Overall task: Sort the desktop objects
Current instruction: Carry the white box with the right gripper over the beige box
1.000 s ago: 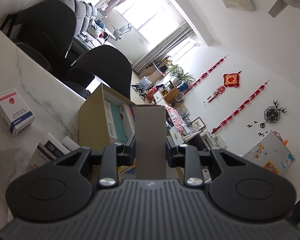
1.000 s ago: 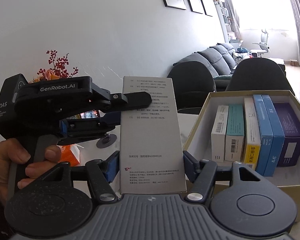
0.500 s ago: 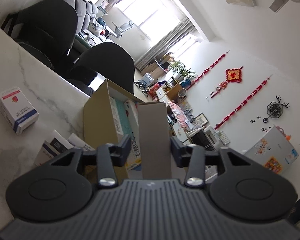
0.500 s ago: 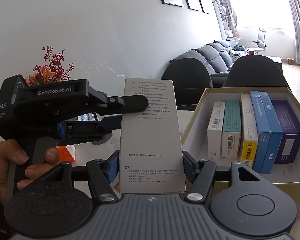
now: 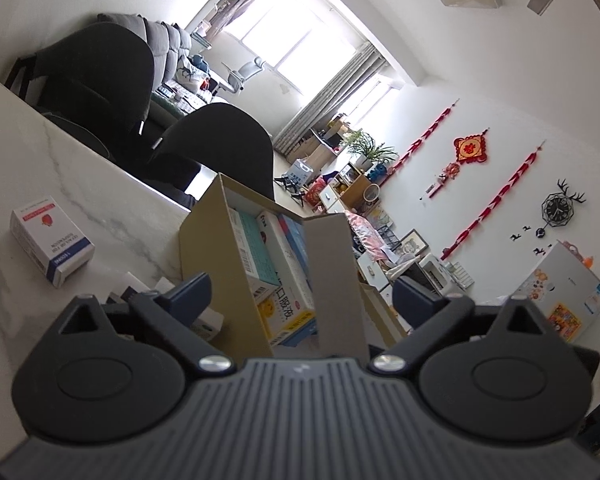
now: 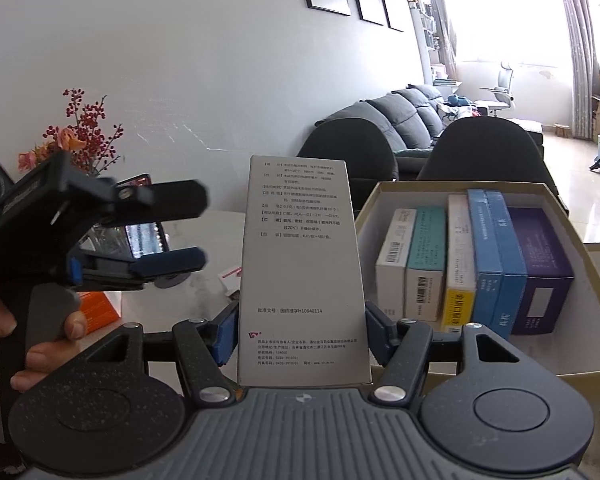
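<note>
1. Gripping a grey medicine carton [image 6: 300, 272] by its long side edges, the right gripper [image 6: 300, 338] has both blue pads pressed on it; the carton stands upright, printed face to the camera.
2. Jaws of the left gripper [image 5: 302, 292] are opening and stand wide, each pad clear of the grey carton [image 5: 334, 280] that shows between them.
3. From the right wrist view the left gripper [image 6: 168, 232] sits to the left of the carton, apart from it, with a person's hand [image 6: 32, 332] around its handle.
4. A cardboard box [image 6: 580, 364] stands on the tabletop [image 5: 4, 304] just right of the held carton, with a row of medicine boxes [image 6: 460, 264] upright inside it.
5. A white carton with a blue band [image 5: 52, 246] lies on the tabletop well to the left of the box.
6. An orange package [image 6: 100, 312] lies on the tabletop behind the left gripper.
</note>
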Demonstrator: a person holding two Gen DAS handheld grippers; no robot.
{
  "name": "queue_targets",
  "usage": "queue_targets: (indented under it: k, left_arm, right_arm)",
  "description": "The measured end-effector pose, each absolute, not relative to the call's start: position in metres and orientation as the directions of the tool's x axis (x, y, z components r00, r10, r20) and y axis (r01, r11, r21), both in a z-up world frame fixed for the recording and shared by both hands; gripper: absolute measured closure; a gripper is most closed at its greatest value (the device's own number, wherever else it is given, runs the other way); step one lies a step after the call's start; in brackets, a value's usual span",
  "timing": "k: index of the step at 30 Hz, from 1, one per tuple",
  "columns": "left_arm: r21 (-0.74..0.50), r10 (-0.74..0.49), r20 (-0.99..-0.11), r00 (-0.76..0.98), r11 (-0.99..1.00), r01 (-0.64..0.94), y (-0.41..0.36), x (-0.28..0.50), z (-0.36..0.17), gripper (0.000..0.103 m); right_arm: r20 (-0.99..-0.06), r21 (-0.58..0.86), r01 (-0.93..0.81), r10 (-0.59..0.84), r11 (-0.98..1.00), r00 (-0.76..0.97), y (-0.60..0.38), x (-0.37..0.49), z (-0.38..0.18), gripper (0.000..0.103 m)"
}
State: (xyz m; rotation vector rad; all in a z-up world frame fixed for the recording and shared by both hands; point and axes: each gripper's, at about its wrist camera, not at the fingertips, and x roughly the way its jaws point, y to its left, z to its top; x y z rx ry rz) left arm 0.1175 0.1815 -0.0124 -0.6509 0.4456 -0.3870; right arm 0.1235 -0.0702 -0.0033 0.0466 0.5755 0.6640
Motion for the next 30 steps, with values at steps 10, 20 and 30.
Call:
queue_targets:
  k: [10, 20, 30]
  left_arm:
    - [-0.622, -0.431, -0.291, 0.854, 0.764, 0.173, 0.188, 0.108, -0.019, 0.0]
    - [-0.609, -0.413, -0.339, 0.845, 0.781, 0.138, 0.187, 0.102, -0.034, 0.0]
    - [-0.649, -0.425, -0.357, 0.832, 0.753, 0.106, 0.194, 0.102, -0.047, 0.0]
  right_arm:
    - [-0.515, 0.197, -0.533, 0.549, 0.823, 0.658, -0.081, 0.128, -0.006, 0.038]
    - [-0.521, 0.169, -0.479, 0.491, 0.861, 0.699, -0.1, 0.139, 0.001, 0.038]
    - [-0.575, 0.105, -0.342, 0.338, 0.934, 0.745, -0.125, 0.186, 0.01, 0.038]
